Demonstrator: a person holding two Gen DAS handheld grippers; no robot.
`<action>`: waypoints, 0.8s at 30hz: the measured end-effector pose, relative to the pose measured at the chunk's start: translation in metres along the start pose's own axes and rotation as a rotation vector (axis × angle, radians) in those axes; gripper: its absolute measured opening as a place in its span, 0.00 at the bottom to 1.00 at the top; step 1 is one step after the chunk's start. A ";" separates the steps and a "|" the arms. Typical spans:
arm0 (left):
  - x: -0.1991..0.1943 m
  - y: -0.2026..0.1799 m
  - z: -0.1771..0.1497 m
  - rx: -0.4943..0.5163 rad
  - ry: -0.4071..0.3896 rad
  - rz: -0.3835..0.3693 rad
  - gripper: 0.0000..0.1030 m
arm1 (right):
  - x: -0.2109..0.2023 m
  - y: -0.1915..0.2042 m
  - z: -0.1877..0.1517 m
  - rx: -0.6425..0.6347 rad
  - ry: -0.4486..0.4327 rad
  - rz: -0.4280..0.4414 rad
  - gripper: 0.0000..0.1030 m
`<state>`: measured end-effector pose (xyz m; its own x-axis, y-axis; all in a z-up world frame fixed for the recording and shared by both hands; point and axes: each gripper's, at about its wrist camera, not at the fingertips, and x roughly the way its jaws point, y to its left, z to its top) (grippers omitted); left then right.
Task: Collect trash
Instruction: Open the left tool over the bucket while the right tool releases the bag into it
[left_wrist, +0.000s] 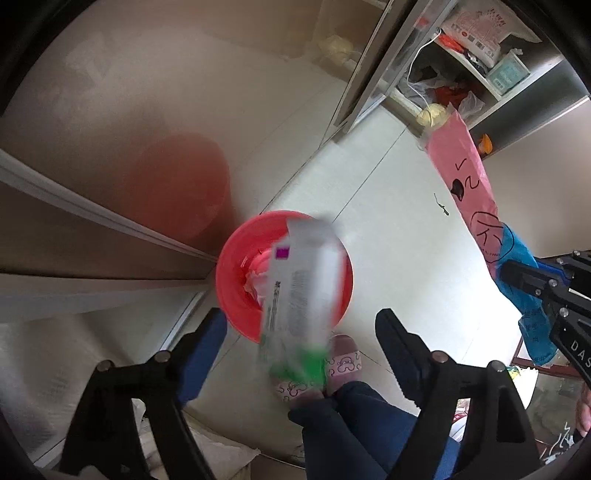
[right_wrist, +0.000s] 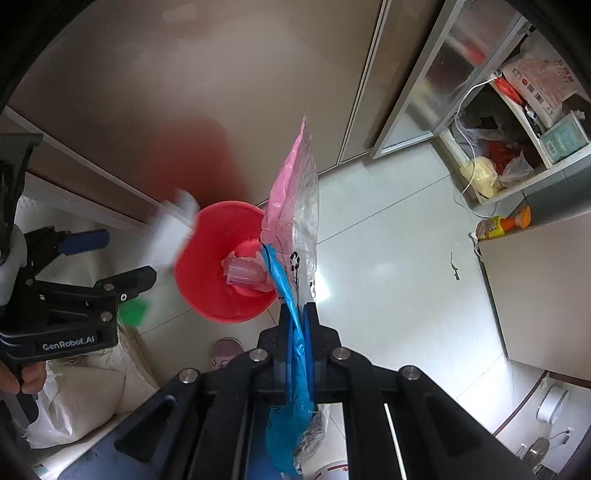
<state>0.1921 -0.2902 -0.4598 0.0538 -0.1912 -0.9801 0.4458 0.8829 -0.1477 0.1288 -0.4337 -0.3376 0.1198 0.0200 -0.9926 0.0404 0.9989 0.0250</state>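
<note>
1. The left hand-held gripper (left_wrist: 301, 325) points almost straight down with its blue-padded jaws spread wide. The white, green-ended flat paper carton (left_wrist: 299, 291) sits blurred between them, touching neither pad, and looks to be dropping.
2. Below the carton stands the round red plastic bin (left_wrist: 236, 295) on the pale tiled floor (left_wrist: 388, 221). The carton's upper end overlaps the bin's mouth, while its green end hangs over the near rim, above a pink patterned slipper (left_wrist: 347, 360).
3. In my judgement the step is releasing trash into the bin. To do it well, the left hand-held gripper should stay centred over the opening, jaws wide, until the carton clears; a long carton may catch the rim and tip out.
4. The right hand-held gripper (right_wrist: 297, 314) is clamped tight on a blue-and-pink printed plastic film bag (right_wrist: 291, 206), which stands up and leans over the bin's edge.
5. Crumpled pink and clear wrappers (right_wrist: 245, 271) already lie in the bin's bottom.
6. For the bag, I would bring the right hand-held gripper directly above the mouth before letting go, since light film drifts sideways.
7. Both tools should stay apart so that neither knocks the bin against the wall behind it.
</note>
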 end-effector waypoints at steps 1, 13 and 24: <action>-0.001 0.004 -0.003 -0.001 -0.001 0.002 0.80 | 0.001 0.001 -0.001 -0.001 -0.002 0.002 0.05; -0.010 0.030 -0.024 -0.073 0.000 0.072 0.85 | 0.012 0.018 0.005 -0.073 0.003 0.044 0.05; -0.014 0.058 -0.056 -0.182 0.031 0.076 0.85 | 0.028 0.045 0.011 -0.214 0.042 0.091 0.05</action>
<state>0.1676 -0.2125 -0.4621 0.0523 -0.1107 -0.9925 0.2730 0.9576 -0.0924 0.1451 -0.3884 -0.3631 0.0720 0.1081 -0.9915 -0.1809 0.9790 0.0936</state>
